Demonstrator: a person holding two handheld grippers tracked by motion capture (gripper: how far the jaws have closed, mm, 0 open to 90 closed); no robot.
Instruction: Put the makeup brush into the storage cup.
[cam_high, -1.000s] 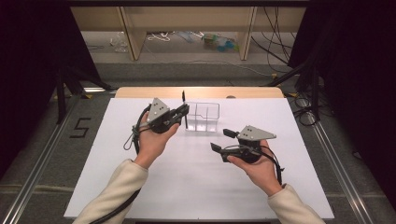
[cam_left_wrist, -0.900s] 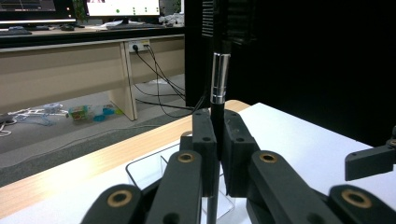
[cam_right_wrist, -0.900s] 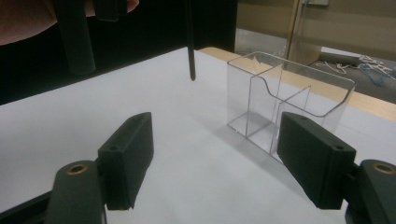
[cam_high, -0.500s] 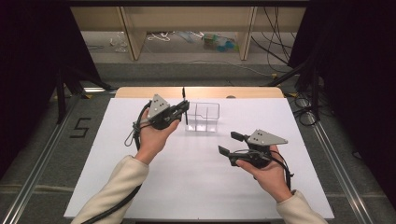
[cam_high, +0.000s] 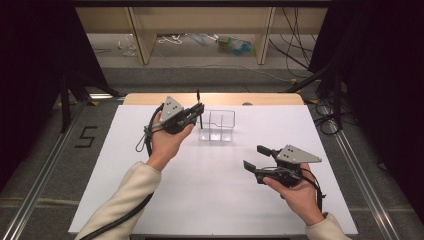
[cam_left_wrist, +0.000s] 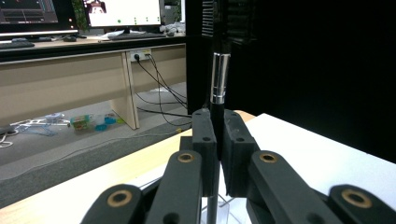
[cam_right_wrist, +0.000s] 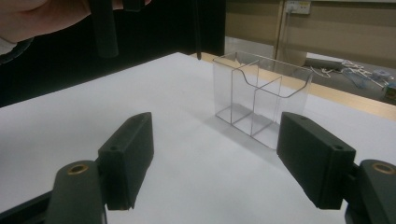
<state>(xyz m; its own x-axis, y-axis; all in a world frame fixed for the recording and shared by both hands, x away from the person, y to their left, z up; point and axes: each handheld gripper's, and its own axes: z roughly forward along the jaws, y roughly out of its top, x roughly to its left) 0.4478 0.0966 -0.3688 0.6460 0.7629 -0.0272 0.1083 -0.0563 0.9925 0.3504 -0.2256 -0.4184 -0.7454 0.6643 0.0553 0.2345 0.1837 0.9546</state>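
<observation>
My left gripper (cam_high: 199, 112) is shut on a thin black pen (cam_high: 198, 99) that stands upright between its jaws, just left of a clear plastic divided box (cam_high: 216, 125) on the white table sheet. In the left gripper view the pen (cam_left_wrist: 219, 74), with a silver band, rises from the pinched jaws of that gripper (cam_left_wrist: 219, 135). My right gripper (cam_high: 254, 157) hovers low at the front right, open, with nothing between its jaws. The right gripper view looks between its spread jaws (cam_right_wrist: 215, 154) at the clear box (cam_right_wrist: 259, 98), with the pen's lower end (cam_right_wrist: 197, 32) hanging beyond it.
A white sheet (cam_high: 210, 200) covers the table, with a wooden edge (cam_high: 215, 98) at the back. Black curtains flank both sides. Beyond the table are desk legs, cables and litter on the floor (cam_high: 230, 45). A metal rail (cam_high: 360, 175) runs along the right.
My right gripper has drifted right and toward the person, still open. The left gripper with the pen has stayed by the box.
</observation>
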